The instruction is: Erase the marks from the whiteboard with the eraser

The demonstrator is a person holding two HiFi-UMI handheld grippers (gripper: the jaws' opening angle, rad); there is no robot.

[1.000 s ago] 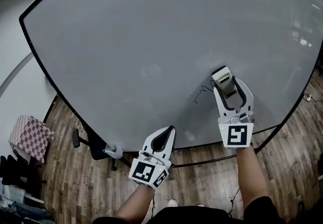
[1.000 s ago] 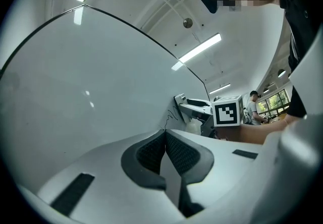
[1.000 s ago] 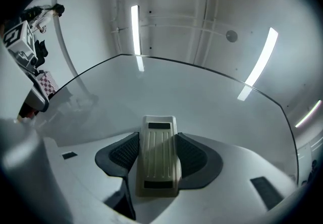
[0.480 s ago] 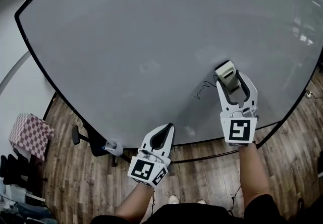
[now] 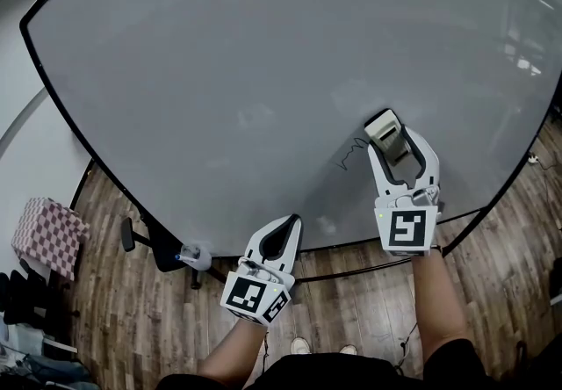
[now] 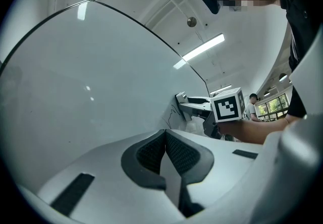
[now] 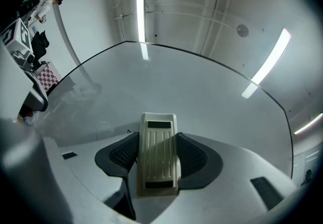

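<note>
– Between the right gripper's [image 5: 391, 144] jaws sits the cream ribbed plastic eraser [image 5: 383, 125], clamped by its long sides with the front end poking out past the tips. It's up at the big grey-white whiteboard [image 5: 219, 72], and the thin black squiggle [image 5: 351, 154] is just to its left, low on the board. Can't tell if the pad is properly touching the surface. The left gripper [image 5: 288, 223] is closed with nothing in it, parked down by the board's bottom edge, well apart from the mark. How would you wipe this?

– I'd say the job's nearly done, since that squiggle is the only ink I can spot. Get the pad flat on the board first. If it's tipped, only a corner rubs and you smear the ink. Then slide left across the whole squiggle and back again, with steady pressure. The grip is on smooth plastic sides, so pushing hard could twist the eraser in the jaws. Go firm rather than brutal. Leave the left one where it is; it isn't needed.
</note>
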